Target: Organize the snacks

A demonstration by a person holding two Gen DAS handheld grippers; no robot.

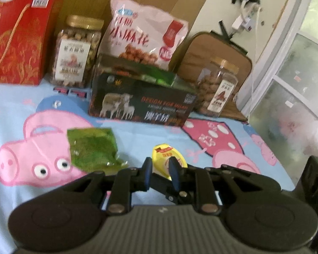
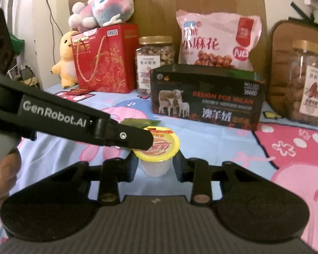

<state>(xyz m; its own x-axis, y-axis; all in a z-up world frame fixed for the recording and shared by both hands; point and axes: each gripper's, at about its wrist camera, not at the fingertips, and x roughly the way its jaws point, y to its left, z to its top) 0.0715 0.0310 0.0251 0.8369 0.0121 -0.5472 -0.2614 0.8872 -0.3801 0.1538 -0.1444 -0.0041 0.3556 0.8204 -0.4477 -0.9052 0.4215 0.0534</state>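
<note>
A small jelly cup with a yellow lid stands between the fingers of my right gripper, which touch its white body. My left gripper comes in from the left and its fingers close on the cup's yellow lid rim; its arm crosses the right wrist view. A green snack packet lies flat on the cartoon-pig cloth to the left of the cup. A dark open box printed with sheep stands behind, with green packets inside.
At the back stand a red gift bag, two gold-lidded nut jars, a pink snack bag, plush toys and a brown cushion. A glass door is right.
</note>
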